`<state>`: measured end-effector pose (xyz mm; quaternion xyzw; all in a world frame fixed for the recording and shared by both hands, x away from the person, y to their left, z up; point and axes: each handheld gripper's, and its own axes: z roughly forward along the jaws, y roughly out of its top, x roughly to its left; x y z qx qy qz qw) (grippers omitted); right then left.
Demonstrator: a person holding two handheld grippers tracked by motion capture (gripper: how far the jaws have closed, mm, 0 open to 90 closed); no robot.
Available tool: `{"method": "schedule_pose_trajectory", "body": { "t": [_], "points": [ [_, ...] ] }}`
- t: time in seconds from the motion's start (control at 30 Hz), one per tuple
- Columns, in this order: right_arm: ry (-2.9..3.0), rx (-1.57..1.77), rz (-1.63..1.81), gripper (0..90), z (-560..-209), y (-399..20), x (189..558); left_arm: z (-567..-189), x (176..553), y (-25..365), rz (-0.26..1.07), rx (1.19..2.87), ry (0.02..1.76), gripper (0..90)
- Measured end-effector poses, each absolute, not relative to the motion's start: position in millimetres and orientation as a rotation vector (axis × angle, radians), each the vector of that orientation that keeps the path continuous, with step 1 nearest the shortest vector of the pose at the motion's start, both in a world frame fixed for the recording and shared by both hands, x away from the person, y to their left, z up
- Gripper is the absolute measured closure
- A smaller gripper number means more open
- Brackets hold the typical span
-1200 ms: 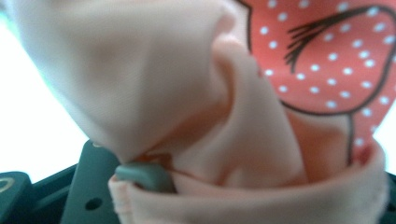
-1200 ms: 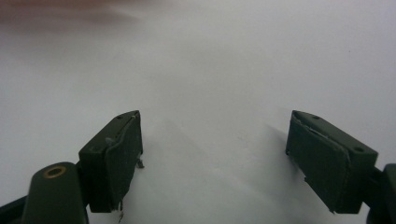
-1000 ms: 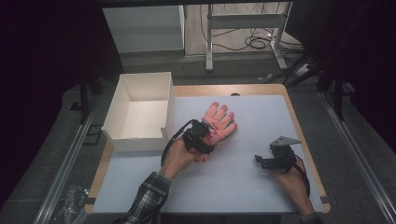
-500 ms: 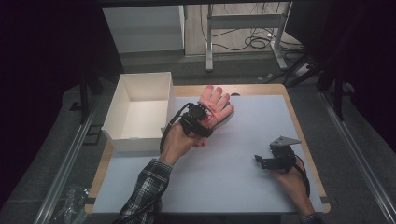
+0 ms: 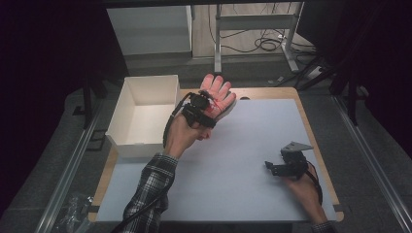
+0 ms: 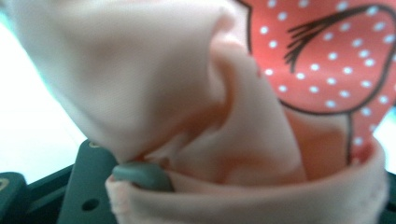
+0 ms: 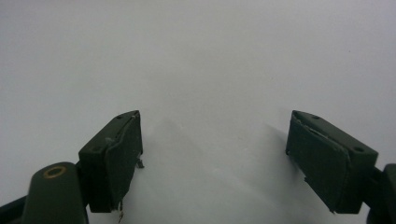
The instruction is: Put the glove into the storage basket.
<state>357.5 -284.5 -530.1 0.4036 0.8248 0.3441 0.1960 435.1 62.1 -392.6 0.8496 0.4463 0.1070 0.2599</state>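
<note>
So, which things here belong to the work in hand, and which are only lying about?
In the work:
- pink glove, pinched in the left gripper, lifted off the white mat
- white box, open, beside it

Lying about:
- right gripper, jaws open, idle on the mat
- plastic wrap on the floor

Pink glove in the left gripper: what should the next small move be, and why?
Probably carry the pink glove sideways over the white box and let it go there. The left gripper is shut on its fabric and holds it off the table, right beside the open box. The right gripper rests open and apart, so it need not help.
</note>
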Motion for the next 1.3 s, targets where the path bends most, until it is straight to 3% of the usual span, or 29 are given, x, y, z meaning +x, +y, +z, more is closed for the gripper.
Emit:
{"method": "schedule_pose_trajectory", "body": {
  "t": [0.7, 1.3],
  "points": [
    [2.310, 1.127, 0.963, 18.8, -530, -285, 358, -351, 448, 129, 0.410, 2.170, 1.419, 39.7],
    [2.310, 1.129, 0.963, 18.8, -530, -285, 358, -363, 450, 199, 0.462, 2.040, 1.629, 38.9]
  ]
}}
